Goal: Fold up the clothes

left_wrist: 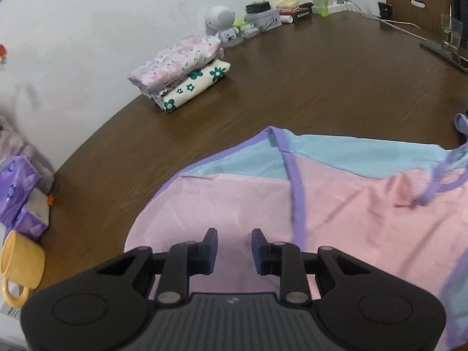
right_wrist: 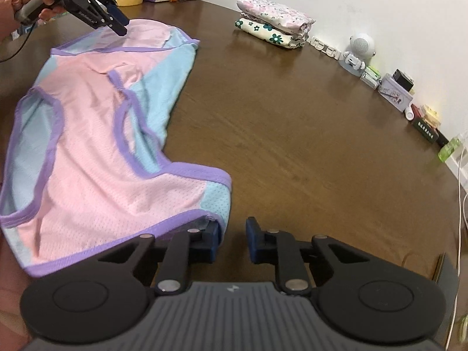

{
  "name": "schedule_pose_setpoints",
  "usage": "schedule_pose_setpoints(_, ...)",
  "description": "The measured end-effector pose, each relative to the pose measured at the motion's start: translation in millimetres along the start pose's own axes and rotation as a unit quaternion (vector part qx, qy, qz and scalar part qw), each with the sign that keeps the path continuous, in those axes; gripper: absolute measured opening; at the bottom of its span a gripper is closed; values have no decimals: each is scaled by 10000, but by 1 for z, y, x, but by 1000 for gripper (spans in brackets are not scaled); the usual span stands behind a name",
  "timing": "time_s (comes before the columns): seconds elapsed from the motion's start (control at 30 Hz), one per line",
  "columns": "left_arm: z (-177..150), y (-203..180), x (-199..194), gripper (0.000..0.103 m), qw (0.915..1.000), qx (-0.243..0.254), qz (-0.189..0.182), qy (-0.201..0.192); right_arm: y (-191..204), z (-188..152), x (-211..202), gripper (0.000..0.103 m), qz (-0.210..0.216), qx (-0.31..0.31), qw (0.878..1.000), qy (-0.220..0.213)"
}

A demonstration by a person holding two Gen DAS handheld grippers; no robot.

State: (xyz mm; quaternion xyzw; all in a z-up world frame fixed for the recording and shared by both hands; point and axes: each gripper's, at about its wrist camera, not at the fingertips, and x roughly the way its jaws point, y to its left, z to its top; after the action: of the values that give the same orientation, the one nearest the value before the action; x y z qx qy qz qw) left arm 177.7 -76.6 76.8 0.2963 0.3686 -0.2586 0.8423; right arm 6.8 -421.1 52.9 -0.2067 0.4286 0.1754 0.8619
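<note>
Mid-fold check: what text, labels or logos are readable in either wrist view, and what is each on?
"DAS": on the body of the left gripper, right wrist view; the smaller print under it is unreadable.
"GenRobot.AI", probably: along that gripper's linkage, blurred.
Black box by the wall: light print, too blurred to read.
White label beside the yellow mug: digits too small to read.
Pink garment: no text visible.

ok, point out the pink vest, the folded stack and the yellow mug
pink vest [right_wrist: 96,158], right wrist view, pink middle panel.
folded stack [left_wrist: 181,64], left wrist view, top floral piece.
yellow mug [left_wrist: 25,266], left wrist view, outer wall.
</note>
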Motion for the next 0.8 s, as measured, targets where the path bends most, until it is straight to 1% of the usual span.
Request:
schedule_pose_setpoints(0.03,1,5,6,22,10000,-19,-6,7,-3,4,5,19,-31,-46,10000,16)
schedule_pose_setpoints(0.1,1,15,17,15,9999,-52,2,91,-11,13,16,18,-66,-118,9999,46)
schedule_pose_setpoints(0.17,0,24,28,12,9996,-122,37,240,-19,21,26,17,-90,-192,9998,64)
schedule_pose_setpoints(0.27,-6,36,30,12,9994,-224,74,238,-32,35,43,17,-106,-291,9995,57)
schedule_pose_setpoints(0.37,-14,45,28,12,9984,-367,288,319,-45,49,59,17,-117,-367,9993,40)
schedule_pose_setpoints(0.47,-26,52,23,11,9950,-618,634,453,-58,65,76,17,-129,-419,9990,3)
schedule_pose_setpoints(0.57,-43,58,14,11,9875,-1042,1011,607,-70,81,94,17,-137,-457,9989,-43)
schedule_pose_setpoints(0.67,-59,62,5,12,9769,-1492,1334,744,-81,99,112,17,-131,-511,9986,-104)
schedule_pose_setpoints(0.8,-79,61,-11,12,9608,-2011,1701,866,-82,124,133,17,6,-700,9972,-247)
